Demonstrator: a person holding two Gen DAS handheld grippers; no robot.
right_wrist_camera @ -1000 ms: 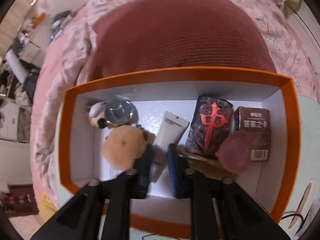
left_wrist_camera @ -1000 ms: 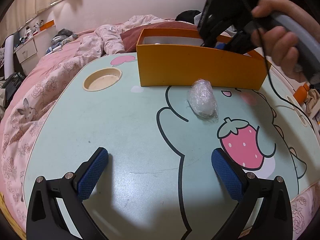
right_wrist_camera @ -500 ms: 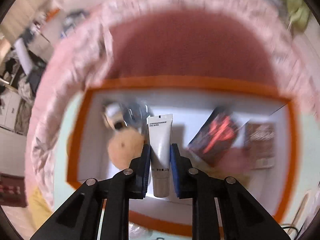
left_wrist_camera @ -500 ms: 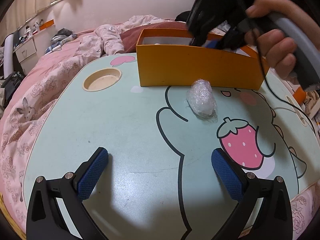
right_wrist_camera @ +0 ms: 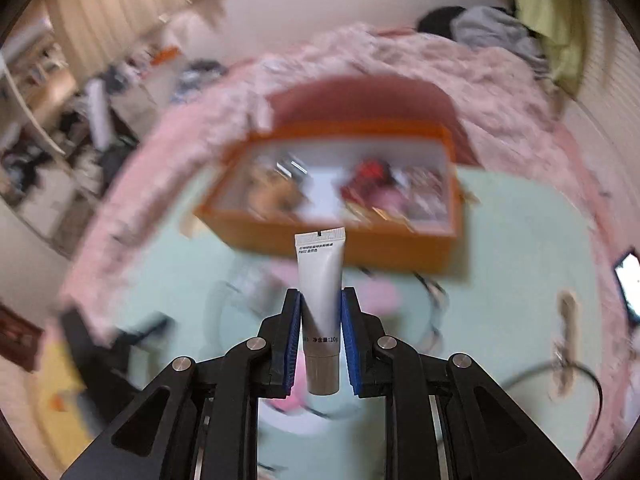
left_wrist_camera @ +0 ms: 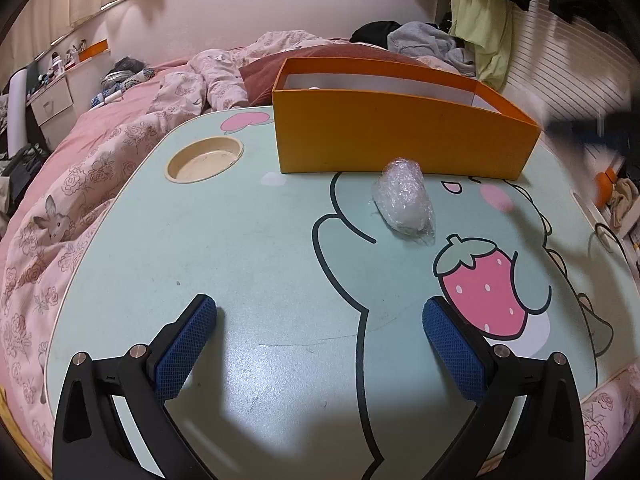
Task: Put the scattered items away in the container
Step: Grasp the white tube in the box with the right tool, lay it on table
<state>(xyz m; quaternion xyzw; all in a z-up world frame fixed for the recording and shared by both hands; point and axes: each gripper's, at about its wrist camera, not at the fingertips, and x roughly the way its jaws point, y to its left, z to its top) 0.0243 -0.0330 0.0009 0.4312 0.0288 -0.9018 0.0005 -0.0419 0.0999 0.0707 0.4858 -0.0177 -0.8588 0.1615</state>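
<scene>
An orange box [left_wrist_camera: 400,136] stands at the far side of the mint cartoon table [left_wrist_camera: 240,240]. A clear plastic-wrapped lump [left_wrist_camera: 404,202] lies on the table just in front of the box. My left gripper [left_wrist_camera: 320,336] is open and empty, low over the near part of the table. My right gripper [right_wrist_camera: 320,304] is shut on a white tube [right_wrist_camera: 322,280] and holds it above the table, well back from the orange box [right_wrist_camera: 340,236]. Several items lie blurred inside that box.
A round cup recess [left_wrist_camera: 205,158] sits at the table's far left. A pink quilted bed [left_wrist_camera: 80,168] surrounds the table, and a red pillow [left_wrist_camera: 320,64] lies behind the box. A phone [right_wrist_camera: 628,276] and a black headband [right_wrist_camera: 560,384] lie at the table's right.
My right gripper shut on the white tube inside the box, lifted it out and pulled back toward me. It has left the left wrist view. The left gripper has not moved.
</scene>
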